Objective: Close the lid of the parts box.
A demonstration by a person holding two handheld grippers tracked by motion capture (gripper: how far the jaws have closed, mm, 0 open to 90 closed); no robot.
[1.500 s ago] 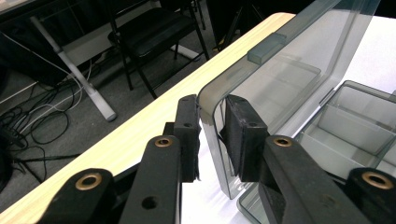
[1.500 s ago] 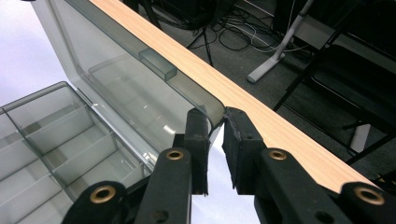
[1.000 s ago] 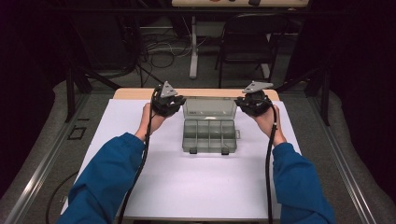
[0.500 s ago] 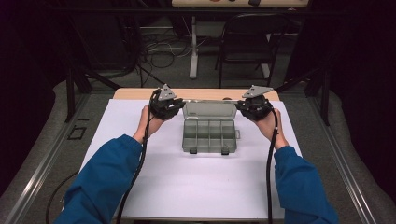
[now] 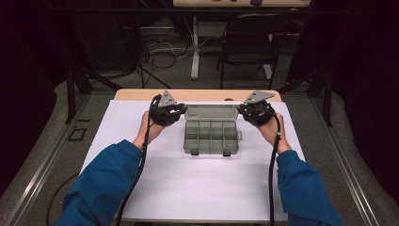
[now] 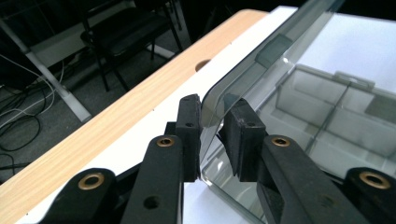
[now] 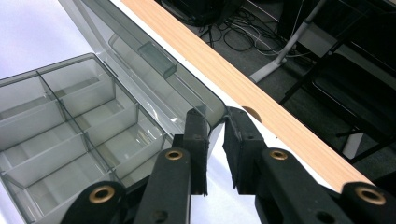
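Observation:
A clear grey compartment box (image 5: 211, 137) lies open in the middle of the white table, its lid (image 5: 210, 113) tilted up toward the far edge. My left gripper (image 5: 180, 112) is at the lid's left corner. In the left gripper view the lid (image 6: 280, 46) passes between the jaws of that gripper (image 6: 212, 122), touching one pad with a gap to the other. These jaws have just been opening and stand open. My right gripper (image 5: 241, 111) is at the lid's right corner. In the right gripper view that gripper (image 7: 215, 127) is shut on the lid (image 7: 140, 60). The box's compartments (image 7: 70, 116) hold nothing.
A white sheet (image 5: 197, 188) covers the table, and a bare wooden strip (image 5: 197, 95) with a round hole runs along the far edge. Beyond it are a black chair (image 5: 249, 42), a white table leg (image 5: 194, 47) and loose cables on the floor.

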